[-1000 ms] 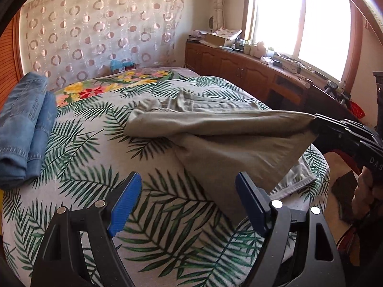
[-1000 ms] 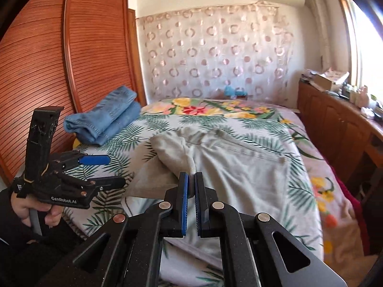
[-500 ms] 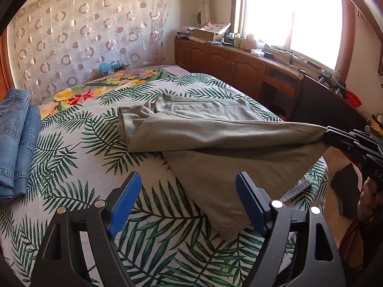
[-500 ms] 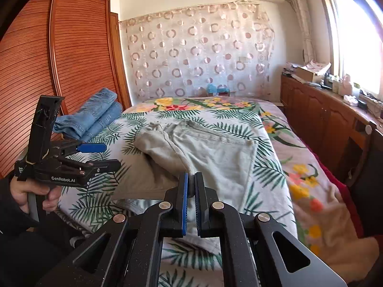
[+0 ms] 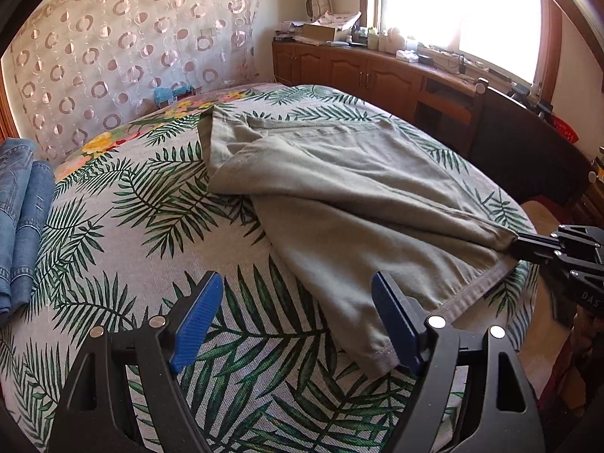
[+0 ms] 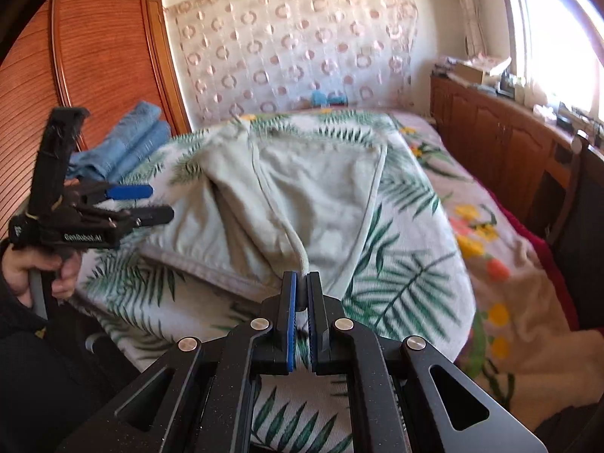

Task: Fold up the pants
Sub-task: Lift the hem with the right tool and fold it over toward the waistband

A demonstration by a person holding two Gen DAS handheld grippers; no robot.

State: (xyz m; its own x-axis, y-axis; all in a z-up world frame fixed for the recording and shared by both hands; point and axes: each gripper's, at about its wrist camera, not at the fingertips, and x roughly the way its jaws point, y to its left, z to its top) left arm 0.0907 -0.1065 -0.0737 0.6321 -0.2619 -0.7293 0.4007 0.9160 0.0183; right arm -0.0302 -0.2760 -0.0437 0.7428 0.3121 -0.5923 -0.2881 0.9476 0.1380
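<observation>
You are pinching a hem corner of the khaki pants in the closed right gripper; they are lying limp on the palm-leaf bedspread. Your left gripper is gaping empty beside the other hem corner, where you should be taking hold.

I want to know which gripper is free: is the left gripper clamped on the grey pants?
No. The left gripper stands open above the bedspread, beside the grey pants, gripping nothing.

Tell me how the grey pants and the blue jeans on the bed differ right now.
The grey pants lie spread and loosely draped mid-bed; the blue jeans sit folded into a compact stack at the bed's edge. The right gripper pinches the grey pants' fabric; nothing touches the blue jeans. Both rest on the leaf-print bedspread.
</observation>
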